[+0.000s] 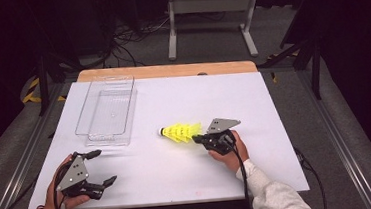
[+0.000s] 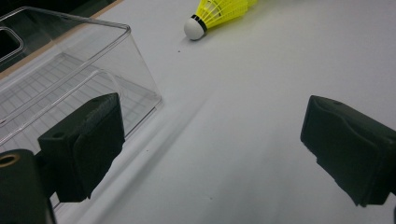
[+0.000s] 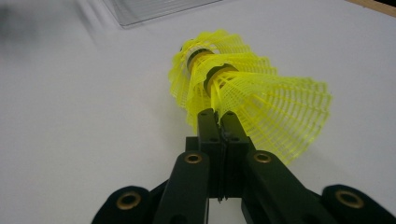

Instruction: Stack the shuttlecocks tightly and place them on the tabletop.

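A white table (image 1: 253, 104) carries a clear plastic box (image 1: 106, 110) and yellow shuttlecocks (image 1: 180, 132).

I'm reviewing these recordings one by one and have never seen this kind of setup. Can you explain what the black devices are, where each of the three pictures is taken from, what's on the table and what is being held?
There is no robot here: a person at a white table holds a hand-operated two-jaw gripper in each hand. The high view looks down from above the person's side. The other two pictures come from small cameras riding on each gripper, looking along its black jaws.

On the table lie a clear plastic box and yellow shuttlecocks, which look like several nested together, white cork tip pointing toward the box.

The right gripper has its jaws pressed together on the mesh skirt of the shuttlecocks. The left gripper is open, jaws wide apart, holding nothing, near the table's front left edge, with the box ahead of it.
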{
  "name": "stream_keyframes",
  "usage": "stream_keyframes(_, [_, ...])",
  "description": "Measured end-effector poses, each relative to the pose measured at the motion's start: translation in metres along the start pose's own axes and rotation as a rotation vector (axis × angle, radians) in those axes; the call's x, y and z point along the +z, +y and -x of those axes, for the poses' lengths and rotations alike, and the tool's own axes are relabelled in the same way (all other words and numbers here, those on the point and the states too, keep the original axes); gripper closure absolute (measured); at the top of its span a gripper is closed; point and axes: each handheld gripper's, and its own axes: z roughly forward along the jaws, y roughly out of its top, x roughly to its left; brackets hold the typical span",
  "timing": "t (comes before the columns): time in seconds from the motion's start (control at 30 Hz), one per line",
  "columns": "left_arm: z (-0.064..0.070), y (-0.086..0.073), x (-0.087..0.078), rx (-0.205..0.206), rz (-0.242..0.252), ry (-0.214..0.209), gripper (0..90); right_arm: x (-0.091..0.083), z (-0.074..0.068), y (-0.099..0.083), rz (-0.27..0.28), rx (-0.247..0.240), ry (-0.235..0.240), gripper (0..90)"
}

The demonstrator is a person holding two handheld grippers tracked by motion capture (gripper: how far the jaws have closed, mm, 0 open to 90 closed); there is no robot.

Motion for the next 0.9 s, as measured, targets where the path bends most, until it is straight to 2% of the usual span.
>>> stream_keyframes(0.67, [0.0, 0.0, 0.0, 0.002, -0.003, -0.003, 7.3, 0.02, 0.0, 0.008, -0.017, -0.016, 0.027, 88.3])
stream_keyframes(0.9, [0.0, 0.0, 0.001, 0.001, -0.003, -0.004, 7.3, 0.024, 0.003, 0.006, -0.039, -0.016, 0.027, 81.2])
